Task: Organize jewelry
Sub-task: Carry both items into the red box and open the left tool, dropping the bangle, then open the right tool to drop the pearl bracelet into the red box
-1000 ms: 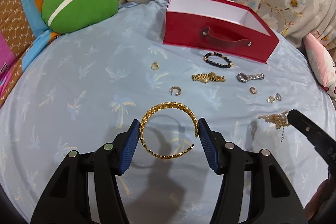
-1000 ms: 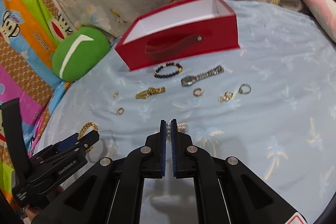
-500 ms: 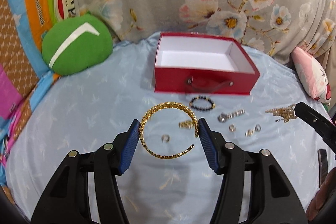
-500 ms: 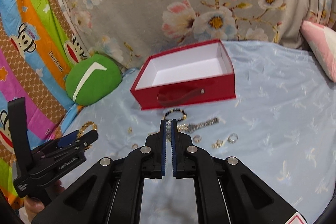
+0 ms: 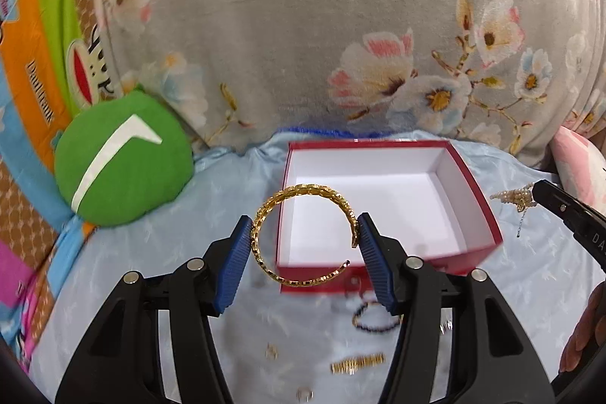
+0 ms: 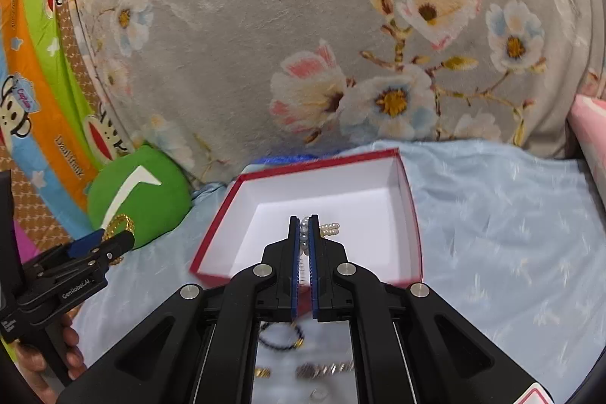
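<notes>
Your left gripper [image 5: 305, 245] holds the open gold bangle [image 5: 303, 237] between its blue pads [image 5: 236, 264], one pad on each side of the ring. The jaws stand half wide around it, and the bangle's gap faces the right pad. Your right gripper [image 6: 303, 226] is pressed almost closed on the pearl piece [image 6: 328, 229]; a few pearls stick out past the fingertips. Both pieces hang in front of the red box [image 5: 488, 214], which is open with a white inside. Below the box, on the light blue sheet [image 6: 511, 233], lie a dark bead bracelet [image 5: 375, 318], a gold watch band [image 5: 358, 362] and some small rings, all blurred. A green cushion [image 5: 125, 161] sits to the left of the box.
</notes>
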`<state>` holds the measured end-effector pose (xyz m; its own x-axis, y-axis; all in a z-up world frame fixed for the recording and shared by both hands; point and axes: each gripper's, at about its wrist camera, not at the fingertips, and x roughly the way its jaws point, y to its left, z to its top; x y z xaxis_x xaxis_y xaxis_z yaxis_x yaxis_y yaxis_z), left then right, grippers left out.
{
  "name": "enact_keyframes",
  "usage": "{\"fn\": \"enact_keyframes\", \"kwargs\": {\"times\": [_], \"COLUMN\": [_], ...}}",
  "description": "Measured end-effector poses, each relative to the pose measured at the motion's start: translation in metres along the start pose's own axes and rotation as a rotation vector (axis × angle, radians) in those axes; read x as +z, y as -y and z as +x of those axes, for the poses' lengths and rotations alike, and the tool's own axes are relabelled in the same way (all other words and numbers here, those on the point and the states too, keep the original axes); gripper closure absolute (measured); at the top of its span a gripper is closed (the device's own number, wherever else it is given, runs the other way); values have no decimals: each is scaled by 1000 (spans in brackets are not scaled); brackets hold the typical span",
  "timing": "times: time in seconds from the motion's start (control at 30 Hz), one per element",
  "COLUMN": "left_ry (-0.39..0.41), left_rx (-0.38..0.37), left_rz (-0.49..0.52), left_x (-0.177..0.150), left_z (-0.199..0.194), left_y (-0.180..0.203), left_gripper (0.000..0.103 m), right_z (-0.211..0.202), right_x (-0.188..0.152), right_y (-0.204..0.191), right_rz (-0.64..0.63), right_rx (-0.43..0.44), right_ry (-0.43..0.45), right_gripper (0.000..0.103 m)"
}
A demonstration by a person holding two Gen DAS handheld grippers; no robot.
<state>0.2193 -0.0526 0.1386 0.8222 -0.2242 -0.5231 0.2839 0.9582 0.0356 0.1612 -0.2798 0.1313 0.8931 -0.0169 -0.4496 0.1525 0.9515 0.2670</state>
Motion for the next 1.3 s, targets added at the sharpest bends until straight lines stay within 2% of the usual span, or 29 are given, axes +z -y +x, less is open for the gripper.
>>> {"fn": "enact_keyframes", "kwargs": {"times": [0.17, 0.37, 0.63, 0.7, 0.83, 0.87, 0.97, 1.13, 1.3], "left_ry": [-15, -59, -142, -147, -138, -138, -134, -125, -102], "left_rx": [-25, -21, -4, -3, 16, 21, 29, 34, 57], "left_rz": [-6, -8, -12, -12, -7, -8, -11, -27, -8], "left_x": [30, 48, 53, 51, 47, 46, 43, 38, 30], "left_z": [51, 116, 192, 202, 212, 213, 213, 201, 166], "left_y": [11, 20, 30, 32, 34, 33, 30, 24, 19], "left_gripper": [48, 48, 47, 43, 20, 14, 14, 14, 14], "right_z": [43, 104, 170, 181, 193, 193, 191, 175, 125], "right_x": [25, 43, 41, 35, 26, 24, 22, 22, 20], "right_y": [8, 27, 41, 42, 44, 43, 43, 42, 30], "right_rz": [-20, -9, 8, 6, 3, -4, -13, -4, -9], "right_rx": [-25, -30, -58, -67, -72, -77, -92, -89, -58], "right_ry": [11, -37, -131, -148, -166, -164, -153, -130, -77], "right_gripper": [99, 99, 99, 99, 98, 95, 87, 84, 82]}}
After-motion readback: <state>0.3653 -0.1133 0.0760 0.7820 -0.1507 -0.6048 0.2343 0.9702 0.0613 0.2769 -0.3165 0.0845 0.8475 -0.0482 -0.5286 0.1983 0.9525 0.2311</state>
